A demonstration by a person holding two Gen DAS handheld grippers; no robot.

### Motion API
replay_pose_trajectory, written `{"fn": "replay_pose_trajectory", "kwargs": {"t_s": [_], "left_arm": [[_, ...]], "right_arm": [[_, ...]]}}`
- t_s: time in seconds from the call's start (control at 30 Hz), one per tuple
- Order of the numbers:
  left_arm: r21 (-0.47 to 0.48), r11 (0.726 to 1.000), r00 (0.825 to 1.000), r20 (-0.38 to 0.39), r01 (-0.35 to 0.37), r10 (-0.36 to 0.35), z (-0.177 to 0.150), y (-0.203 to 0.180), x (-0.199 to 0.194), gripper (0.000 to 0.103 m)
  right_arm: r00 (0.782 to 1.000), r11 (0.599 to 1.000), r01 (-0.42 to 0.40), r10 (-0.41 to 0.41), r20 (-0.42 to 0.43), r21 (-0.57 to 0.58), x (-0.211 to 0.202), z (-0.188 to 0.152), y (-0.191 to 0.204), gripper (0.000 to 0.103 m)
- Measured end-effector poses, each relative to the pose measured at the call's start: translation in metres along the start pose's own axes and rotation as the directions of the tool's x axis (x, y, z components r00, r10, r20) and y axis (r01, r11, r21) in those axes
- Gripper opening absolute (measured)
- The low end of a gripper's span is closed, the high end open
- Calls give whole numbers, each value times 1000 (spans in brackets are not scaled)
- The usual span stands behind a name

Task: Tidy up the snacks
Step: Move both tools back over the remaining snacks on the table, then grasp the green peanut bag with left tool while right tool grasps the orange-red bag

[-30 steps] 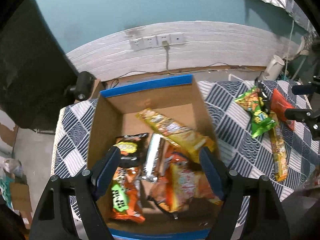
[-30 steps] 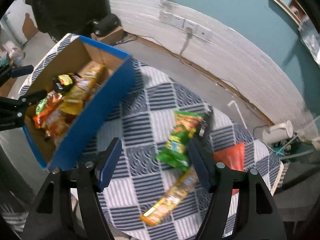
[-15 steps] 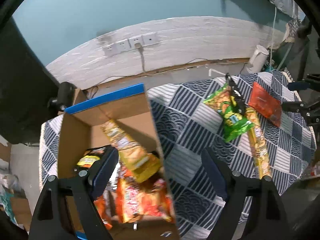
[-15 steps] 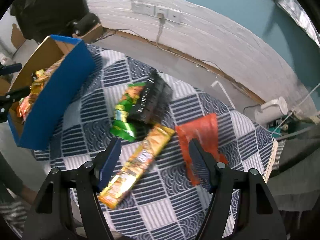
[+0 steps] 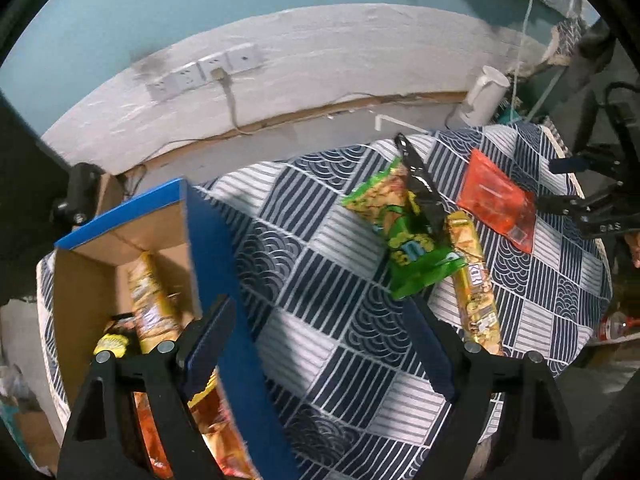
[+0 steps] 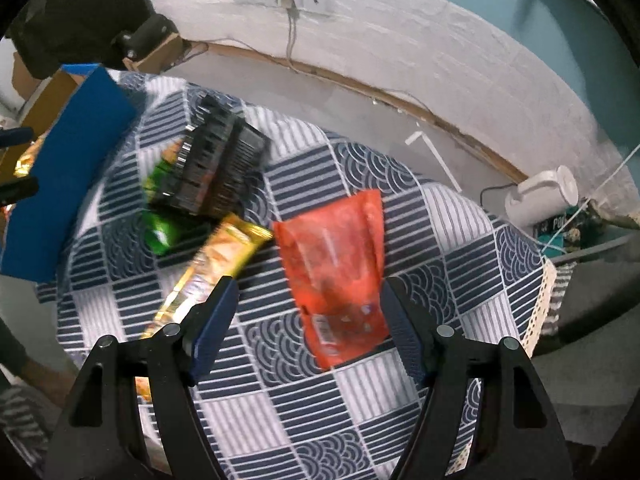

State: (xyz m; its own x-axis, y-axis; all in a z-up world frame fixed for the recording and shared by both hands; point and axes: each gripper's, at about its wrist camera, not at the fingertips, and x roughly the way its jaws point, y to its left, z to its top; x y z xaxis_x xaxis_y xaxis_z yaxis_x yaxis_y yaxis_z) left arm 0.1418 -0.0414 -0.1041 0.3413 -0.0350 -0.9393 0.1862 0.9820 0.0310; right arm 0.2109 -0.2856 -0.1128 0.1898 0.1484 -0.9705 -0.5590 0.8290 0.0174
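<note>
Pick-up approach: right gripper, jaws opening and empty, above the red snack packet; left gripper wide, empty; next: descend and close on it.

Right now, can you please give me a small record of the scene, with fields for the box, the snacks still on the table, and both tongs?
box: blue cardboard box at the table's left side, open, several snack packs inside
table cover: checked blue and white cloth
snacks outside: green bag, black pack lying on the green bag, long yellow pack, red bag
left tongs: open, empty, over the box's right wall and the cloth
right tongs: jaws opening, nothing gripped, red bag's near end between the tips
</note>
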Motion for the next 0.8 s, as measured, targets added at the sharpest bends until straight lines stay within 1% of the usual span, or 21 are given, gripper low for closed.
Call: {"fn": "replay_pose_trajectory", "kwargs": {"t_s": [0.1, 0.2, 0.33, 0.47, 0.57, 0.7, 0.8], "left_arm": [[27, 1000, 999, -33, 13, -12, 9, -11, 16, 86], [28, 999, 997, -66, 37, -35, 16, -18, 33, 86], [-14, 996, 994, -74, 84, -84, 21, -19, 49, 86], [-58, 994, 990, -98, 97, -102, 29, -17, 66, 86], [-85, 991, 989, -94, 106, -114, 35, -14, 74, 86], [-146, 982, 987, -88, 123, -137, 41, -5, 83, 86], [-193, 968, 980, -89, 159, -178, 46, -2, 89, 86]], "right_arm": [[1000, 1000, -9, 10, -24, 10, 17, -1, -10, 72], [999, 1000, -2, 2, -49, -4, 34, 0, -17, 72], [996, 1000, 7, -9, -85, -23, 52, 1, -22, 72], [995, 999, 11, -15, -103, -31, 68, -1, -25, 72], [994, 999, 3, -7, -107, -42, 75, 0, -25, 72], [993, 998, -8, 1, -115, -61, 82, -1, -24, 72], [992, 997, 4, -13, -125, -74, 88, -1, -23, 72]]}}
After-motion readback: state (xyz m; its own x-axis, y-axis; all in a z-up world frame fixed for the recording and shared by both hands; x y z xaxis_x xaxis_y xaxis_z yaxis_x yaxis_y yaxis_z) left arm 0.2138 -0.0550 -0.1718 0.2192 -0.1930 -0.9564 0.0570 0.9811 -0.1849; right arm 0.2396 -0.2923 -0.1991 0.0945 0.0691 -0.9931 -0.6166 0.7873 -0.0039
